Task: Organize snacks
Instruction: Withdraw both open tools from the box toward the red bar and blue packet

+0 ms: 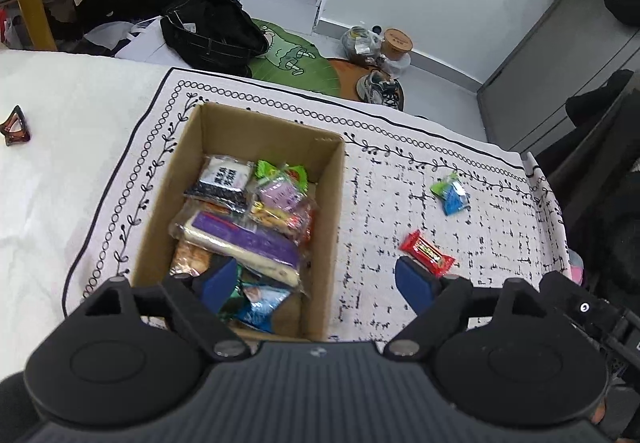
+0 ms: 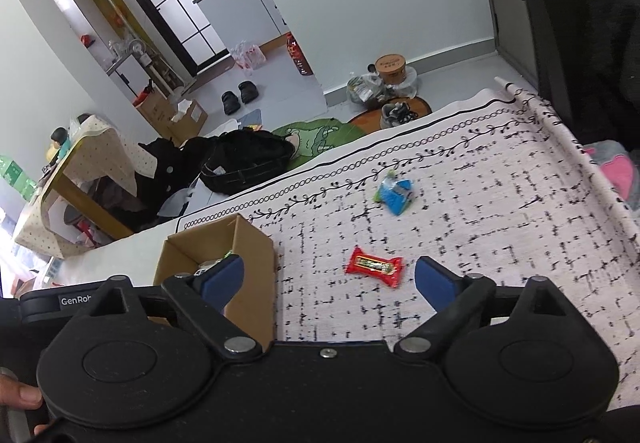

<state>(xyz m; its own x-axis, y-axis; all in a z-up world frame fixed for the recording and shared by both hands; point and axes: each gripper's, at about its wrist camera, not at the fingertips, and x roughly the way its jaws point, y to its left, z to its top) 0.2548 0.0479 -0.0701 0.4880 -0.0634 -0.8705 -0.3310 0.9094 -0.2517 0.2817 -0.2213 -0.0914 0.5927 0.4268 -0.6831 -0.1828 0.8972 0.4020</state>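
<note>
**Snack box part-filled; two wrapped sweets left loose on the cloth**

Item 1. Cardboard box, open-topped, stood on a white patterned cloth with a black vine-and-ring border. It held a jumble of packets: a long purple-labelled packet lying slantwise across the middle, a black-and-white packet toward the far left corner, a pale lilac packet beside it, and a blue-and-silver packet at the near end.

Item 2. Red wrapped candy lay flat on the cloth, outside the box and to its right.

Item 3. Blue-and-green wrapped candy lay farther off on the cloth, near the vine border, well apart from the red one.

Item 4. Left gripper hung over the near end of the box, jaws spread wide and nothing between them; its left blue pad was above the packets, its right pad above the cloth, just beside the red candy.

Item 5. Right gripper pointed down at the cloth, jaws wide apart and empty; the red candy lay in line with the gap, ahead of the pads and untouched.

Item 6. A brown hair claw sat on the white sheet left of the cloth.
</note>
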